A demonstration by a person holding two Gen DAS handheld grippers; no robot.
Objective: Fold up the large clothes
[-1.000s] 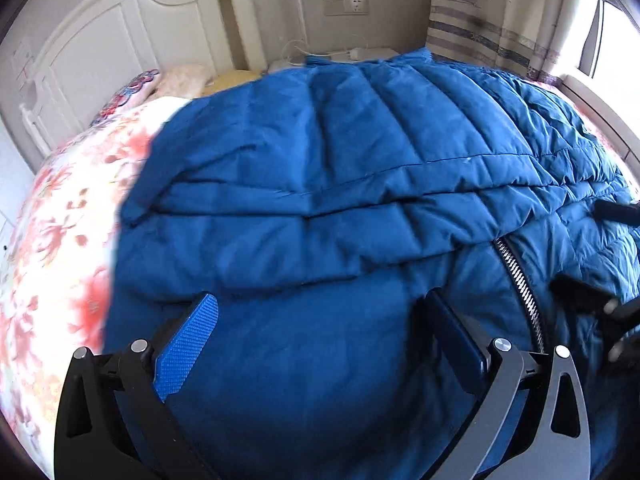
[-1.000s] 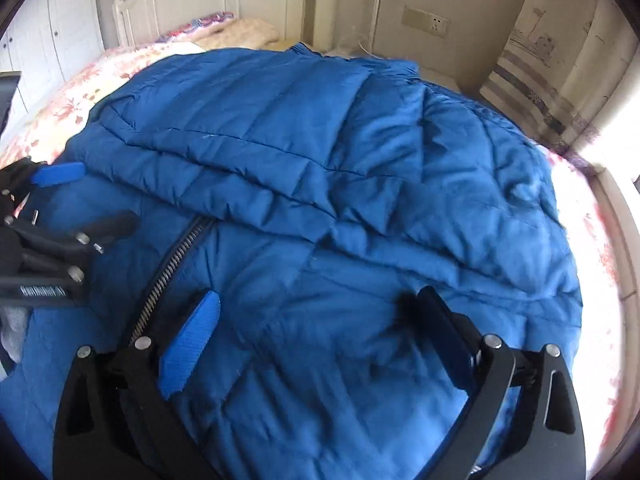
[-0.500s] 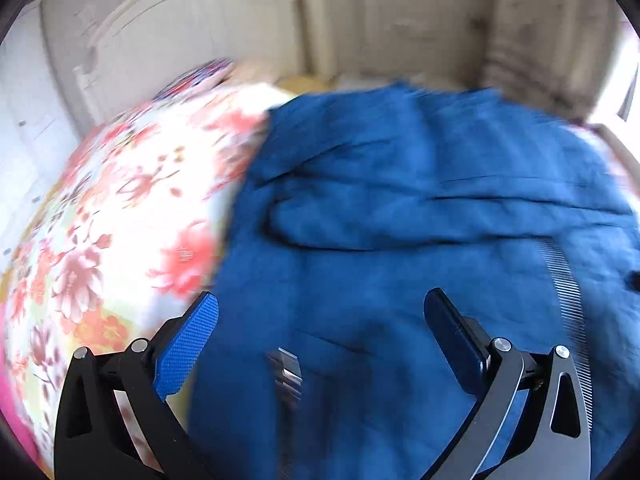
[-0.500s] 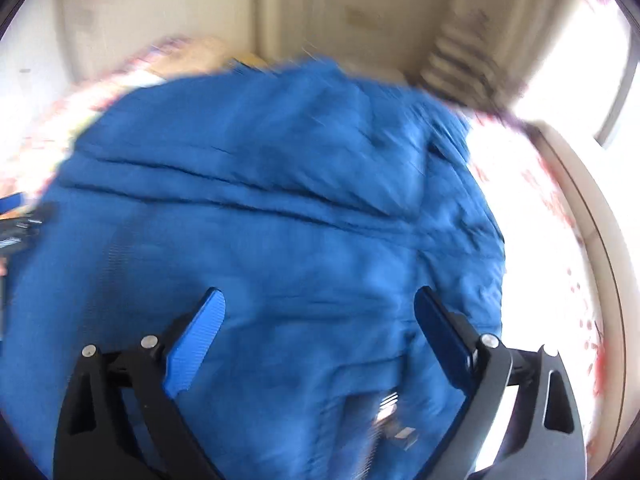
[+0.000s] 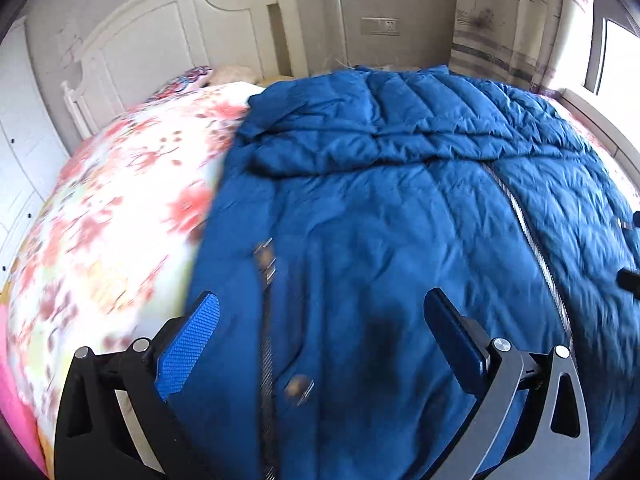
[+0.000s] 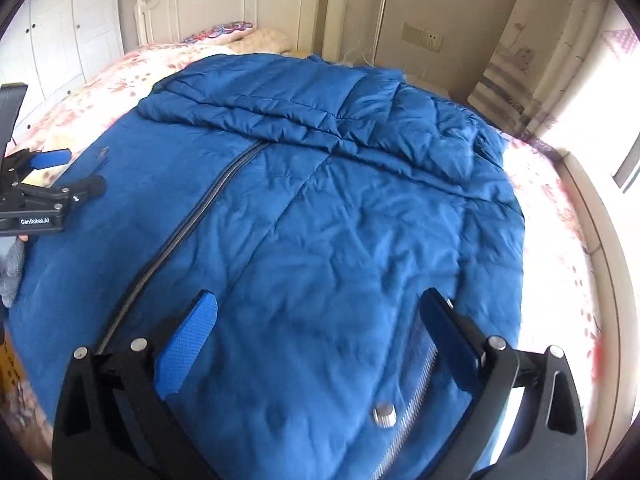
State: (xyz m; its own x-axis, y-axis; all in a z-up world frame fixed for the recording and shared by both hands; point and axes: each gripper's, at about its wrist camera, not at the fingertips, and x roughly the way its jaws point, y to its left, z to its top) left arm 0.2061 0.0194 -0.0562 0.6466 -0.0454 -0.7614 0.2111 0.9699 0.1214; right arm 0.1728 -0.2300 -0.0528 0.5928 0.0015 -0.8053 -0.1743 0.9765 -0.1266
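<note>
Blue quilted fabric fills both wrist views as a padded down jacket (image 5: 400, 208) lies spread flat across a bed covered with a floral sheet (image 5: 120, 208), its sleeves folded across the upper body and a metal zipper (image 6: 192, 224) running down its front. Poised over the jacket's lower left side, the left gripper (image 5: 320, 328) has its blue-padded fingers (image 5: 188, 344) spread wide, nothing between them but the cloth below; a pocket zipper (image 5: 266, 344) and a snap button (image 5: 298, 386) show blurred under it. Over the lower right side, the right gripper (image 6: 318, 324) has just been opening and stands fully released, holding nothing, above a silver snap (image 6: 385, 416). Behind the bed stand a white headboard (image 5: 180, 40) and a curtain (image 5: 512, 20).
</note>
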